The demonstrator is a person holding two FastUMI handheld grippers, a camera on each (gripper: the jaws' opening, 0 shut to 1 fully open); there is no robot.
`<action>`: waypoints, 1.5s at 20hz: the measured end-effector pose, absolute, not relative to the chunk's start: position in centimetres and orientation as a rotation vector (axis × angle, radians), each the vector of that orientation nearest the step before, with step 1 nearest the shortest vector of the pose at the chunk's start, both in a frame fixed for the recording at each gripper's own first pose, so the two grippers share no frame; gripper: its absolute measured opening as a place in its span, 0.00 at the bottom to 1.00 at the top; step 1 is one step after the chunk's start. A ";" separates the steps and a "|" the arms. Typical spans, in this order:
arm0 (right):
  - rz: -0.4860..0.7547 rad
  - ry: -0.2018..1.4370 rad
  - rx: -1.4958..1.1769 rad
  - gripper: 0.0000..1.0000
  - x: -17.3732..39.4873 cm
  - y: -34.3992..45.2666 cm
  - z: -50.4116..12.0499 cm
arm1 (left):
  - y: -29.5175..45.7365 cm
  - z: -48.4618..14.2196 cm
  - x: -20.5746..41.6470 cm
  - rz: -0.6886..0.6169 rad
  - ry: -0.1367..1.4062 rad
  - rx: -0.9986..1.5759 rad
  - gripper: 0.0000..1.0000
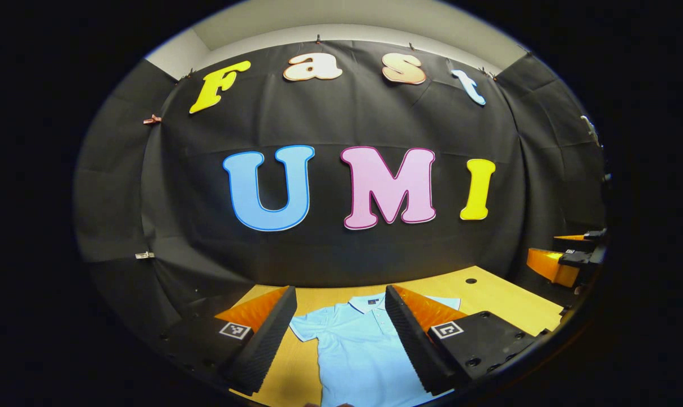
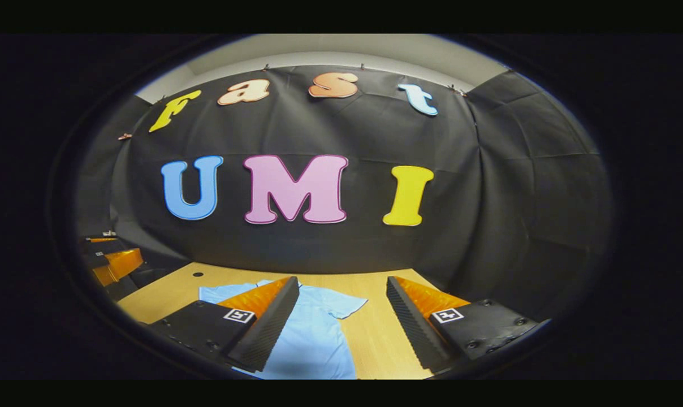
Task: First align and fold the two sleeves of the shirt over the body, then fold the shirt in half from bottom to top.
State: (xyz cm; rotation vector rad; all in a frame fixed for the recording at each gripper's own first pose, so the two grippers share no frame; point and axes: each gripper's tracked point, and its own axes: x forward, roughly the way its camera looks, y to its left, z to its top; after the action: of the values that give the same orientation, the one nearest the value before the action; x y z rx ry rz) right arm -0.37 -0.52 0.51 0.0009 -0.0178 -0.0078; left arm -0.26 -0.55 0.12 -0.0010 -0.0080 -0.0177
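A light blue polo shirt [image 1: 355, 350] was seen laid flat on a pale wooden worktop [image 1: 505, 305], its collar turned toward the black cloth wall at the back and its short sleeves spread out to either side, neither one folded over the body. In the left gripper view, the left claw [image 1: 340, 333] was held above the shirt with its jaws set wide apart, nothing being gripped between them; the collar and chest of the shirt were framed in the gap. At the right edge of that view, the right claw [image 1: 567, 257] was seen farther off, raised above the worktop's far corner. A small dark hole [image 1: 471, 280] was noted in the worktop near its back edge. In the right gripper view, the right claw [image 2: 341, 325] was likewise spread wide and empty, with one sleeve [image 2: 341, 305] of the shirt [image 2: 313, 339] and bare wood lying between its fingers. The left claw [image 2: 112, 263] was seen at the left edge of that view, well apart from the shirt. No fabric was touched by either claw.
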 end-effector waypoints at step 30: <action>0.070 0.233 -0.096 0.97 19.7 -3.2 -7.7 | 2.0 -4.5 0.9 0.137 0.139 -0.032 1.00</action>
State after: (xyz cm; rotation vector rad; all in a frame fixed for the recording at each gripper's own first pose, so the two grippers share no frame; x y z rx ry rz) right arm 19.73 -3.17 -7.68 -0.0960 0.2334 0.0698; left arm 0.89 2.01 -4.47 -0.0316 0.1389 0.1373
